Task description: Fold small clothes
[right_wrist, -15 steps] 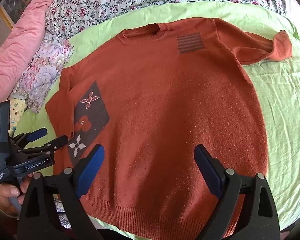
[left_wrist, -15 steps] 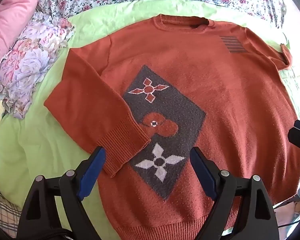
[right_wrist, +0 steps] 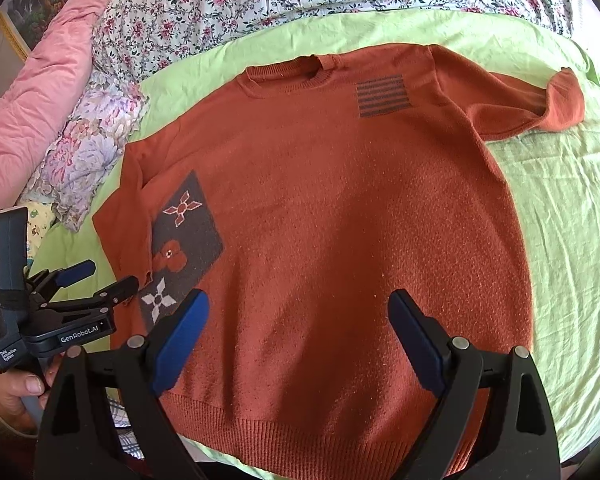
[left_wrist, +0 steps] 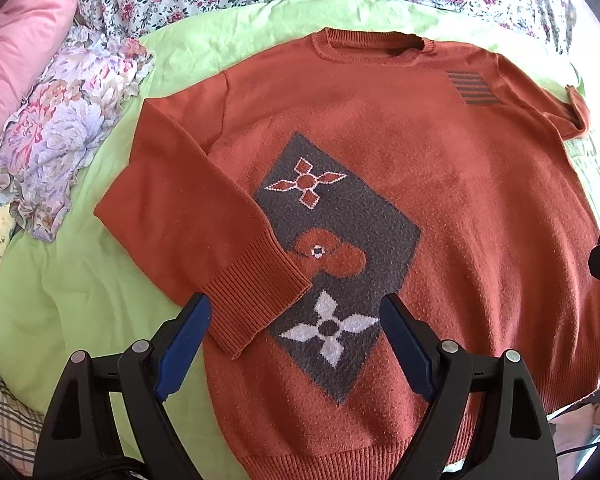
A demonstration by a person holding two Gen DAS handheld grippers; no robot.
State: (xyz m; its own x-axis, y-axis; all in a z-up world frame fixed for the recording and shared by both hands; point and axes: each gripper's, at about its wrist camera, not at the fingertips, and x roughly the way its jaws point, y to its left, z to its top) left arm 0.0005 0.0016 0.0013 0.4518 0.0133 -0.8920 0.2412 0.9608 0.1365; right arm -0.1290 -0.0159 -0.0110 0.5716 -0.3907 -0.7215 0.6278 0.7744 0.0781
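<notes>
1 sweater (left_wrist: 440,168), 2 open tools (left_wrist: 294,344), 1 sheet (right_wrist: 572,208).

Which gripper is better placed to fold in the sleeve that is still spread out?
Probably the right gripper. The spread sleeve lies on its side of the sweater. The left gripper, also open, hangs over the sleeve already folded in.

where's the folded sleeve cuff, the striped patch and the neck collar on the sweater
folded sleeve cuff (left_wrist: 256,292), left wrist view, on the ribbed band lying over the grey diamond's edge
striped patch (right_wrist: 384,95), right wrist view, on the middle of the grey stripes
neck collar (left_wrist: 370,50), left wrist view, on the ribbed front edge
</notes>
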